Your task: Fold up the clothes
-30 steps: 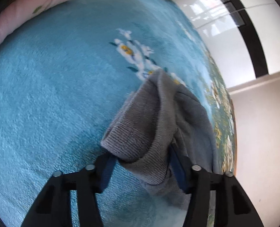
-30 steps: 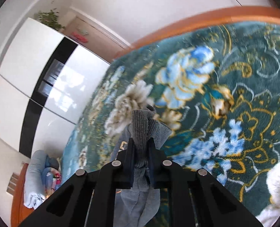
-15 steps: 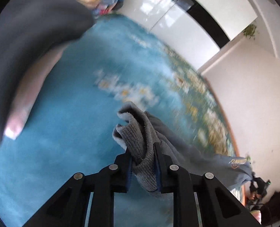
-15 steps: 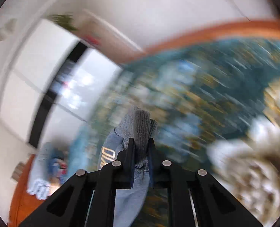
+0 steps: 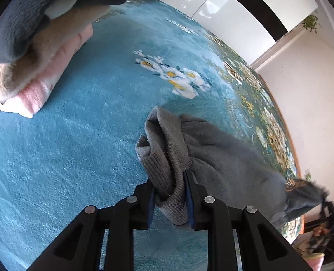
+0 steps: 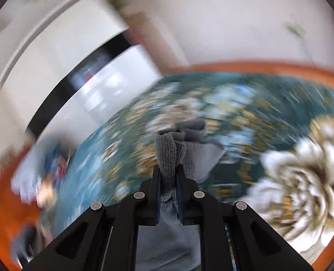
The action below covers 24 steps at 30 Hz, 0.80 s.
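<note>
A grey sweatshirt point(image 5: 223, 158) with ribbed hem hangs stretched above a blue floral carpet point(image 5: 76, 135). My left gripper point(image 5: 169, 180) is shut on a bunched ribbed edge of it. The cloth runs off to the right toward a small gold logo point(image 5: 291, 181). In the right wrist view, which is motion-blurred, my right gripper point(image 6: 168, 174) is shut on another ribbed edge of the sweatshirt point(image 6: 170, 153), and grey cloth hangs below the jaws.
A stack of folded clothes point(image 5: 38, 52), grey over beige over pink, lies on the carpet at upper left. A white and black wardrobe point(image 5: 234, 6) stands behind. The wooden floor edge point(image 6: 257, 66) borders the carpet. Clutter sits at lower right point(image 5: 325, 237).
Both grippers have swung with the sweatshirt held. The left view turned so the folded stack shows closer at upper left. The right view sweeps fast and blurs.
</note>
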Motion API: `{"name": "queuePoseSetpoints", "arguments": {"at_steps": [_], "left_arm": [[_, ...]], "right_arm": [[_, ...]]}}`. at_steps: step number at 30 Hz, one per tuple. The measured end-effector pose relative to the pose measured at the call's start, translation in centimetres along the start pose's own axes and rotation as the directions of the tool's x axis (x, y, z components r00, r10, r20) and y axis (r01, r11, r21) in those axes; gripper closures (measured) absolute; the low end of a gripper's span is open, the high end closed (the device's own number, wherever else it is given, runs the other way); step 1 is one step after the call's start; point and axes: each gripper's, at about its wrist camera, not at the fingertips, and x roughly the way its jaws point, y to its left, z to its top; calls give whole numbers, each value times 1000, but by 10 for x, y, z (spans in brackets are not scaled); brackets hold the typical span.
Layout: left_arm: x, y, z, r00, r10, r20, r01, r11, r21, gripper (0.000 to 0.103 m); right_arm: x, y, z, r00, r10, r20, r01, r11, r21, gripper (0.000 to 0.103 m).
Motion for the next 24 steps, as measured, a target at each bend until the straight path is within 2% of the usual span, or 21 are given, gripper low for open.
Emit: {"name": "queuePoseSetpoints", "arguments": {"at_steps": [4, 7, 11, 13, 16, 18, 20, 22, 24], "left_arm": [[-2, 1, -3, 1000, -20, -5, 20, 1000, -6, 78], [-2, 3, -5, 999, -35, -17, 34, 999, -5, 78], [0, 11, -7, 998, -57, -36, 57, 998, -15, 77], [2, 15, -7, 997, -62, -45, 61, 998, -22, 73], [9, 17, -8, 996, -60, -64, 58, 998, -38, 70], [13, 19, -9, 995, -58, -76, 55, 997, -49, 64], [18, 20, -9, 994, -57, -88, 52, 997, -59, 57], [22, 21, -10, 993, -56, -101, 49, 996, -69, 44], [26, 23, -10, 992, -55, -113, 46, 996, -80, 40]], "right_arm": [[18, 98, -56, 991, 90, -101, -108, 975, -192, 91], [45, 142, -114, 973, 84, -215, -140, 955, -263, 91], [81, 178, -190, 944, 19, -328, -132, 936, -325, 90], [86, 183, -208, 945, -25, -327, -95, 933, -348, 90], [91, 188, -227, 945, -73, -318, -55, 926, -374, 83], [87, 186, -230, 949, -50, -313, -69, 931, -357, 72], [74, 177, -231, 950, 35, -310, -129, 949, -287, 55], [60, 159, -233, 954, 108, -279, -163, 969, -184, 52], [49, 134, -239, 955, 170, -242, -186, 981, -46, 51]]}}
